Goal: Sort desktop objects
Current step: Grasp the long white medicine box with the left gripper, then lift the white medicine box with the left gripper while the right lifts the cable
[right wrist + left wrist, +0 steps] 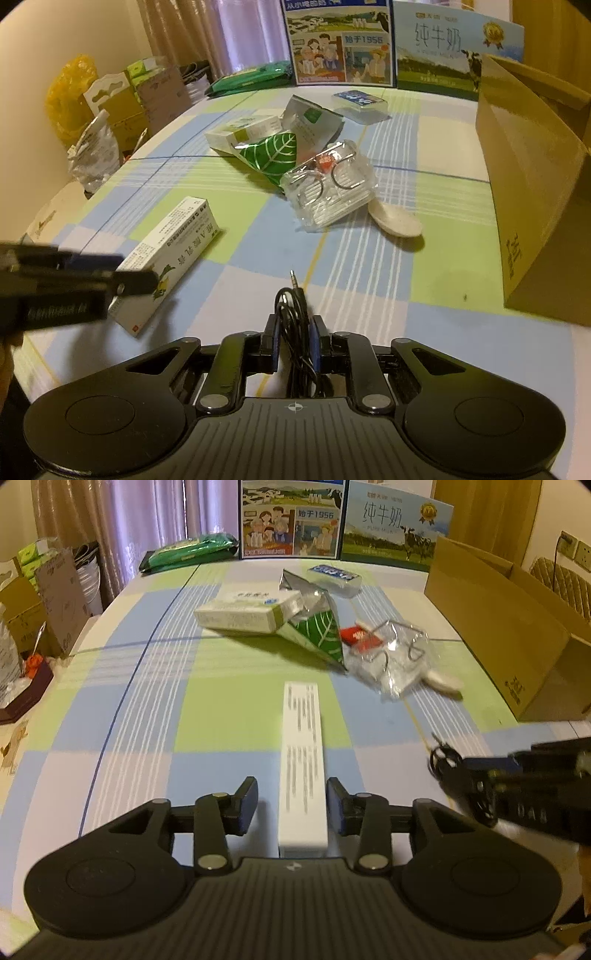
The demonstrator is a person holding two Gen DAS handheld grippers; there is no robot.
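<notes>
Two handheld grippers work over a checked tablecloth point(110, 709). Left gripper point(291, 805): fingers spread wide, straddling the near end of a long white carton point(303, 760) that lies flat on the cloth; the right pad sits against or just beside the carton's edge, the left pad stands clear of it. Right gripper point(294, 341): fingers closed down on a coiled black audio cable point(293, 321), whose metal jack plug points forward past the fingertips. Farther up the table a heap of objects lies together: a white medicine box point(247, 613), a green leaf-print pouch point(317, 635) with torn foil top, a clear plastic bag point(391, 653) holding metal wire rings and a red item, and a white spoon point(399, 221) partly under the bag. A blue-labelled packet point(334, 578) lies behind the heap. An open cardboard box point(535, 184) stands at the right table edge; its contents cannot be seen
</notes>
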